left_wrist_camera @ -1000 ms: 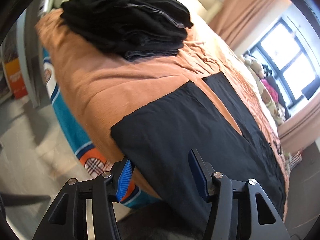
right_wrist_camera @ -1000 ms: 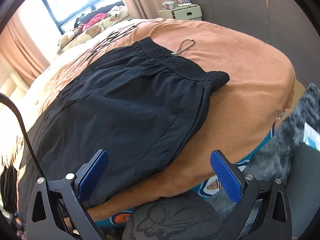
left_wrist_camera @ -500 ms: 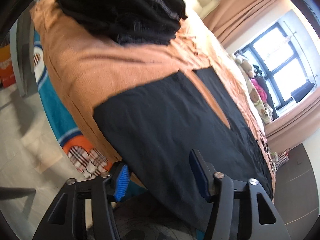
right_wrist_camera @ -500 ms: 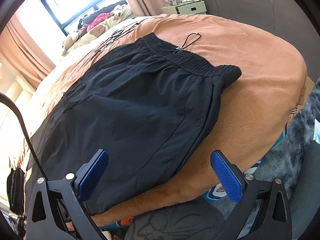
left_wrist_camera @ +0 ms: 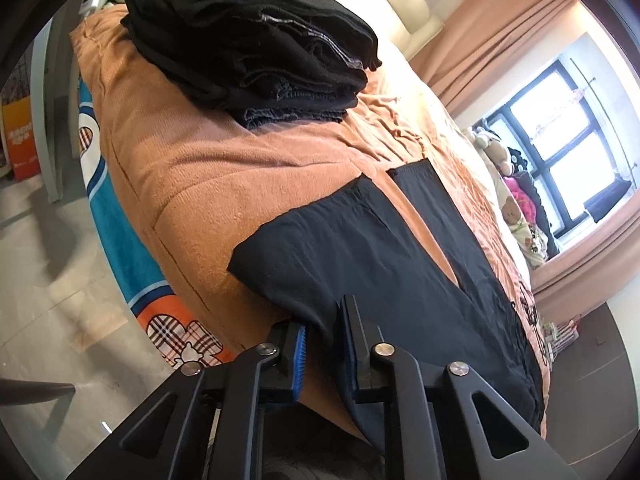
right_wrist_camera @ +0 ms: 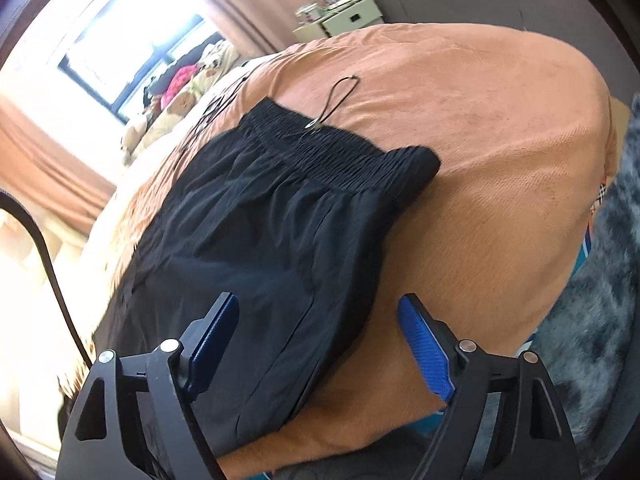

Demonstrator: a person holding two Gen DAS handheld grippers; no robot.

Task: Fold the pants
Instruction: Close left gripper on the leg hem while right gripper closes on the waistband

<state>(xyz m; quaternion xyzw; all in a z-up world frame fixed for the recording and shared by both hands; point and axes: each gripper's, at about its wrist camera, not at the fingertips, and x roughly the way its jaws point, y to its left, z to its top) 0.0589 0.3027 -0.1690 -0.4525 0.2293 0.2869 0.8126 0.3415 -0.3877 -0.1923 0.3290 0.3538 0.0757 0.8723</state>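
Black pants (left_wrist_camera: 360, 248) lie flat on an orange bedspread (left_wrist_camera: 224, 184), legs spread apart toward the headboard. My left gripper (left_wrist_camera: 325, 332) is shut on the near edge of the nearer pant leg, close to its hem. In the right wrist view the waist end of the pants (right_wrist_camera: 280, 220) shows, with an elastic waistband (right_wrist_camera: 344, 160) and a drawcord (right_wrist_camera: 336, 100) lying on the bedspread. My right gripper (right_wrist_camera: 320, 332) is open and empty, just above the near side seam of the pants by the bed edge.
A stack of folded black clothes (left_wrist_camera: 256, 48) sits on the bed past the pant hems. Plush toys (left_wrist_camera: 516, 208) line the far side by the window. A white nightstand (right_wrist_camera: 340, 16) stands behind the bed. A grey rug (right_wrist_camera: 600, 300) lies on the floor.
My left gripper has closed from open onto the edge of the pant leg. My right gripper has moved in closer over the pants' side seam and stays open.
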